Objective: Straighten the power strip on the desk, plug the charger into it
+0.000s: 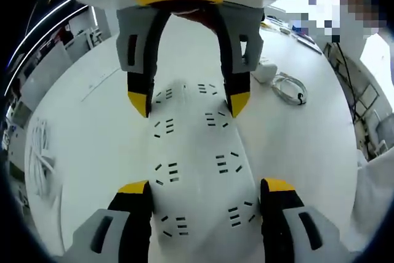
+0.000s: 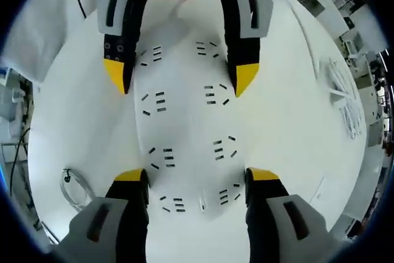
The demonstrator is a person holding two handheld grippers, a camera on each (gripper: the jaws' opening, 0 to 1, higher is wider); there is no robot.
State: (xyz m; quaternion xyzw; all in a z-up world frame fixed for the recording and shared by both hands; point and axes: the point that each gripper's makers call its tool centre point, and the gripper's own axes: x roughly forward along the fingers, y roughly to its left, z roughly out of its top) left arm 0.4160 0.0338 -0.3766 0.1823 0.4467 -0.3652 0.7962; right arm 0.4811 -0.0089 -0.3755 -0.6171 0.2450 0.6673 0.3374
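Smooth white desk (image 1: 92, 140); flat slotted power strip (image 1: 197, 170).

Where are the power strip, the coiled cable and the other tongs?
power strip (image 1: 197, 170), left gripper view, its socket face.
coiled cable (image 1: 289, 87), left gripper view, the coil's loops.
right tongs (image 1: 189, 103), left gripper view, between the far yellow tips.

Both views are brightly and evenly lit from overhead. The white desk (image 1: 92, 127) is nearly washed out, and the white power strip (image 1: 197, 152) is barely separated from it; only its dark slots and a faint soft shadow along its edges are made out. A blown-out bright patch is seen at the right edge of the left gripper view. Strong fisheye bending is seen toward the edges, where detail is smeared. The near jaws are rendered slightly soft.
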